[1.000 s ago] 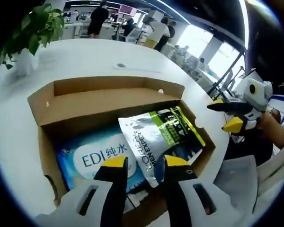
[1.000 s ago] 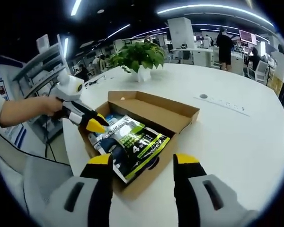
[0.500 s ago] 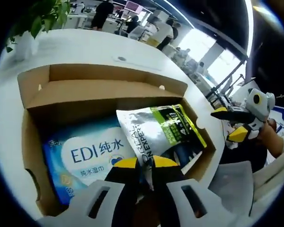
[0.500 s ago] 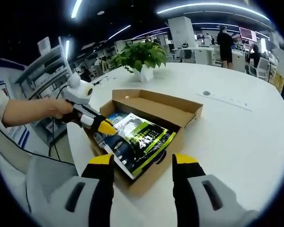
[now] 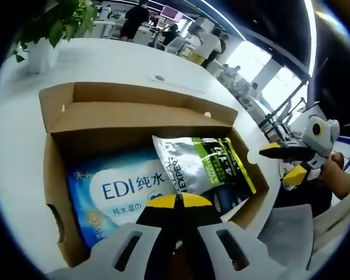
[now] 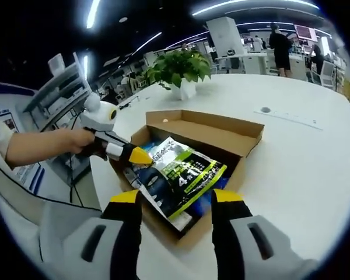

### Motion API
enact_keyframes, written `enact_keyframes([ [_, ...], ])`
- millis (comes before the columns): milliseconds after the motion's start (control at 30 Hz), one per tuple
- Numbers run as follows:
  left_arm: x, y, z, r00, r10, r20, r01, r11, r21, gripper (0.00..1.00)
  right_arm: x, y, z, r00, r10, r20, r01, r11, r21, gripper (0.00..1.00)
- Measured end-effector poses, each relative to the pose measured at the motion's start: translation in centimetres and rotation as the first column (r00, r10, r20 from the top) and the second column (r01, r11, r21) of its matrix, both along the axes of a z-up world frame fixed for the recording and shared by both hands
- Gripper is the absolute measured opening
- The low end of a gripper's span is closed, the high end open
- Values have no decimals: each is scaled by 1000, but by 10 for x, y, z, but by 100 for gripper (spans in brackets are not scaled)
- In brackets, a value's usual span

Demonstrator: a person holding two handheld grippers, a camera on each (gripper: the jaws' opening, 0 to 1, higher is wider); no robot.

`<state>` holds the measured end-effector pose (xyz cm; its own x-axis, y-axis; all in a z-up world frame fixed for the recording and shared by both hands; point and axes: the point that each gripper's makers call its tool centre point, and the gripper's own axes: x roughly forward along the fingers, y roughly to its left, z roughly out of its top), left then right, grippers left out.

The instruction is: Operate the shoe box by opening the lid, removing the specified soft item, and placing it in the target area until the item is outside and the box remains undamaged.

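The left claw (image 5: pixel 176 201) has gone from spread to clenched on the near edge of the silver-and-green pouch (image 5: pixel 201 169), which lies tilted in the open shoe box (image 5: pixel 58 175) over a blue wipes pack (image 5: pixel 116 189). In the right gripper view the pouch (image 6: pixel 184 175) now sits lifted higher at its gripped end. The right claw (image 6: pixel 176 201) stays released, hovering near the box on the white surface (image 6: pixel 303 169).

Left gripper (image 5: pixel 176 201): jaws pressed together, yellow tips touching, rising from 6 o'clock in the left gripper view. In the right gripper view it enters from 9 o'clock, held by a hand (image 6: pixel 76 143), bare forearm behind. Right gripper (image 6: pixel 176 197): jaws parted wide, nothing between them.
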<state>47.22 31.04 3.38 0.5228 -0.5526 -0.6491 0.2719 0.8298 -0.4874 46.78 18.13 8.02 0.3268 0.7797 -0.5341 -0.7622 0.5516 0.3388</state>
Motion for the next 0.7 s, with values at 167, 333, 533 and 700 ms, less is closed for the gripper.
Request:
enact_keyframes([
  [167, -3, 11, 2, 1000, 22, 5, -22, 1000, 9, 0, 0, 10, -6, 1000, 10, -20, -10, 1000, -1, 43],
  [333, -4, 19, 3, 999, 37, 9, -37, 999, 20, 0, -2, 22, -17, 998, 26, -64, -27, 1000, -10, 38],
  [533, -5, 23, 3, 999, 48, 12, -48, 999, 26, 0, -6, 32, -23, 995, 48, -84, -50, 999, -22, 35],
  [700, -6, 26, 1, 999, 44, 11, -44, 998, 35, 0, -7, 37, -32, 992, 53, -113, -58, 998, -41, 33],
])
